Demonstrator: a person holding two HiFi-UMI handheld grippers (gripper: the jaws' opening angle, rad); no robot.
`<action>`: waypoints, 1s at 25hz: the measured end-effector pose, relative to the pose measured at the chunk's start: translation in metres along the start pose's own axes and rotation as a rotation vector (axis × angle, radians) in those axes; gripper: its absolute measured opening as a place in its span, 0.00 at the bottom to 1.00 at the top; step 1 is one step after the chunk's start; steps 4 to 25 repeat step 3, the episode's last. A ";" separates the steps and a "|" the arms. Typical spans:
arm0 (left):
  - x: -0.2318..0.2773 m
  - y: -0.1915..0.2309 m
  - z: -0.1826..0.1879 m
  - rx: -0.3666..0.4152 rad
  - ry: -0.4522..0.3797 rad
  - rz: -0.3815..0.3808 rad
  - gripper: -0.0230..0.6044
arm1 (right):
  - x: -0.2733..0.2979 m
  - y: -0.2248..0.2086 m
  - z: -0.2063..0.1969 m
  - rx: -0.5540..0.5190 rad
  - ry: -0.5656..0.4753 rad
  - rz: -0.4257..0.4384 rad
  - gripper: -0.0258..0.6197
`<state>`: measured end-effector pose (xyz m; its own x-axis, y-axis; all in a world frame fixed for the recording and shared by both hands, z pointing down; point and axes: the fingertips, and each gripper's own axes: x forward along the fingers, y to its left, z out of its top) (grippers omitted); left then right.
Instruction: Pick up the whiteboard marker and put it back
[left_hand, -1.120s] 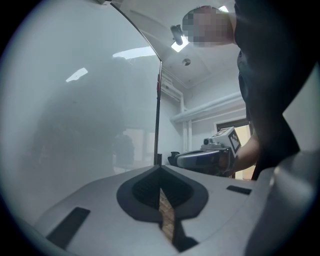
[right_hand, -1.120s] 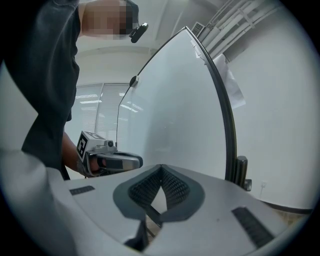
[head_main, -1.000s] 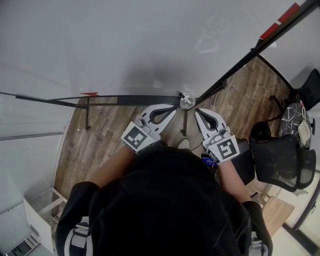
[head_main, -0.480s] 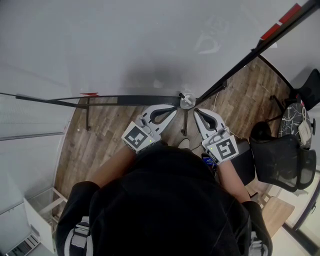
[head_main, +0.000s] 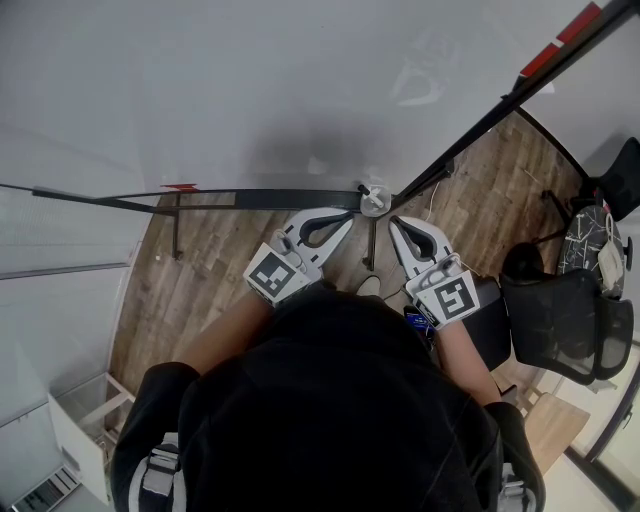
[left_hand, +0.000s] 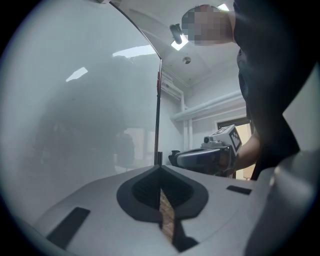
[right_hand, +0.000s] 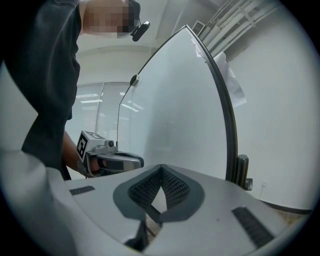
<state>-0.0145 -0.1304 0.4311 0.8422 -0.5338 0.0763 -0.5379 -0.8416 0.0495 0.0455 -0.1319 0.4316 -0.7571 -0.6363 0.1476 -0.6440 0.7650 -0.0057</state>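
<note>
Whiteboard frame corner (head_main: 375, 203), left hand-held gripper (head_main: 349, 214), right hand-held gripper (head_main: 393, 222), both closed

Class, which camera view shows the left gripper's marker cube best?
The head view: the left gripper's marker cube faces the camera squarely. The right gripper view catches the cube small and sidelong; the left gripper view shows none of it.

1. the head view sits above the person's shoulders and looks steeply down, near the left hand-held gripper (head_main: 346, 215), the right hand-held gripper (head_main: 394, 223) and the wooden floor (head_main: 200, 270).
2. the left gripper view looks level along its own jaws, with the whiteboard (left_hand: 75, 100) close at its left.
3. the right gripper view faces the same board, slightly downward.
4. each gripper view catches the other hand-held gripper beside it; all three views share the whiteboard.
</note>
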 end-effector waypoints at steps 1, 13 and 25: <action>0.000 0.000 0.000 -0.001 0.000 0.001 0.04 | -0.001 0.000 0.001 0.000 -0.002 0.000 0.04; 0.000 -0.001 0.001 -0.009 -0.003 0.004 0.04 | -0.001 0.000 0.003 -0.002 -0.004 0.002 0.04; 0.000 -0.001 0.001 -0.009 -0.003 0.004 0.04 | -0.001 0.000 0.003 -0.002 -0.004 0.002 0.04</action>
